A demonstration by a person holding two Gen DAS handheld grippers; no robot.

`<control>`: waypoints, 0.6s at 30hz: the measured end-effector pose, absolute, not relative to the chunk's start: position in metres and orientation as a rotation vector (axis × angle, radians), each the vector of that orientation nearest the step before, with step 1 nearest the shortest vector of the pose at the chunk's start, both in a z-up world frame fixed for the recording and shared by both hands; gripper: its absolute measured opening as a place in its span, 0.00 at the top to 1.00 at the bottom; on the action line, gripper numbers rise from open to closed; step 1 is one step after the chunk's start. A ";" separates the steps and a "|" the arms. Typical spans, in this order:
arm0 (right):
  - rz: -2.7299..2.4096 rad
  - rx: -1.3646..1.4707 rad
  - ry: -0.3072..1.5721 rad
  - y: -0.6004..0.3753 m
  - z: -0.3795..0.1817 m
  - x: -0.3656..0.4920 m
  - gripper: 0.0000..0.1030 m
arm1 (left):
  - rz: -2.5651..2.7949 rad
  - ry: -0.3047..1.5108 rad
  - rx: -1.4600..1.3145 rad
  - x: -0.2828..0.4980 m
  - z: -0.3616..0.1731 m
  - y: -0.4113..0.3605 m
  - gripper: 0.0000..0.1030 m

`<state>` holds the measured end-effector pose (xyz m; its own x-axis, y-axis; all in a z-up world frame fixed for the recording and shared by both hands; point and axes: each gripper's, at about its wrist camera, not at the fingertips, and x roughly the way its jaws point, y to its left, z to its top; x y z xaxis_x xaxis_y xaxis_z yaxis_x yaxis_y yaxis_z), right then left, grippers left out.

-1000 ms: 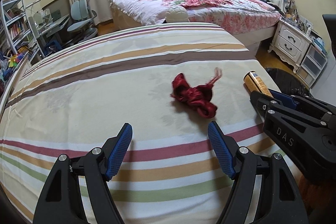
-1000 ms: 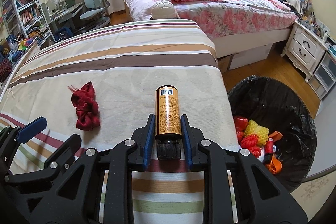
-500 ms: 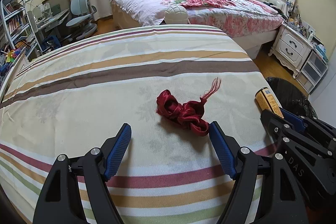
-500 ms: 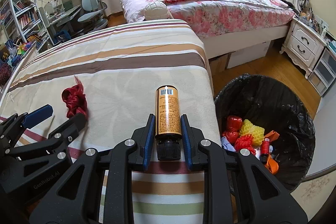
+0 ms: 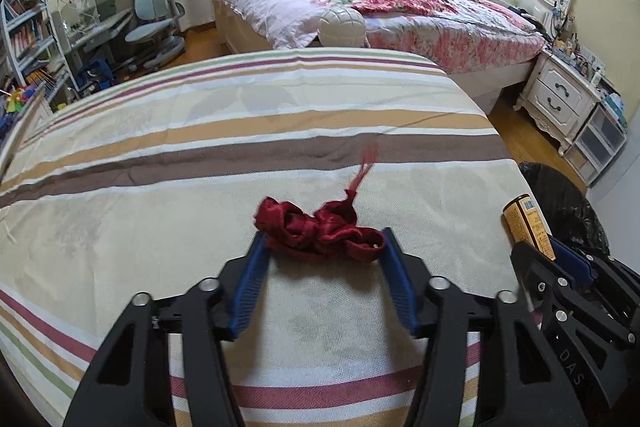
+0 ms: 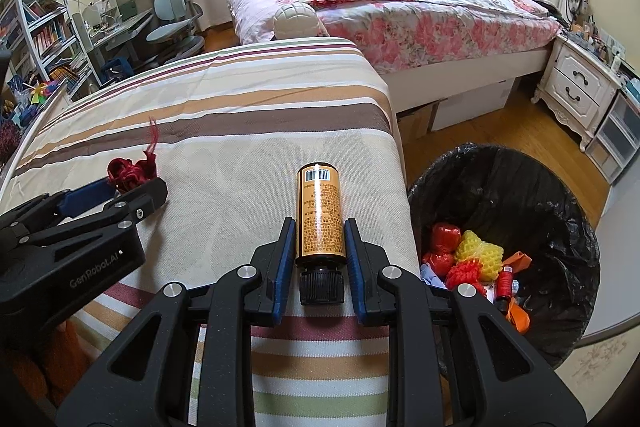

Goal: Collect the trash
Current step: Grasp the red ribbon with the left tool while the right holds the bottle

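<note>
Here, line by line:

Left gripper (image 5: 322,255): jaws spread about as wide as the red ribbon bundle (image 5: 320,233), one blue ribbed pad at each end of it, at or almost at the cloth; whether they press it I cannot tell.

Right gripper (image 6: 319,227): jaws drawn in and grasping the amber bottle (image 6: 319,211) by the lower body, just ahead of its cap.

Red ribbon bundle: crumpled satin, glossy, knotted into loops, one frayed strand trailing away to the far side; lies on the striped sheet (image 5: 240,147), near centre.

Amber bottle: cylinder with a shiny orange-gold printed label, a barcode at the far end and a ribbed black screw cap at the near end; lying lengthwise, pointing away, near the right edge of the sheet.

Striped sheet: woven, matte cream cloth with brown, tan, maroon and green bands.

Trash bin (image 6: 520,187): round, lined with a crinkled black plastic bag, on the floor to the right of the sheet; holds red and yellow foam nets and orange scraps.
</note>
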<state>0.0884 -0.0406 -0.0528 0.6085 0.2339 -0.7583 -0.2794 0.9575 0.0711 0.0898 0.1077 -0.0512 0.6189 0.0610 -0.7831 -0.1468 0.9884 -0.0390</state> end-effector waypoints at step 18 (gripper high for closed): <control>0.290 -0.033 0.831 -0.042 -0.041 0.078 0.77 | 0.089 0.848 -0.066 0.065 -0.038 0.101 0.62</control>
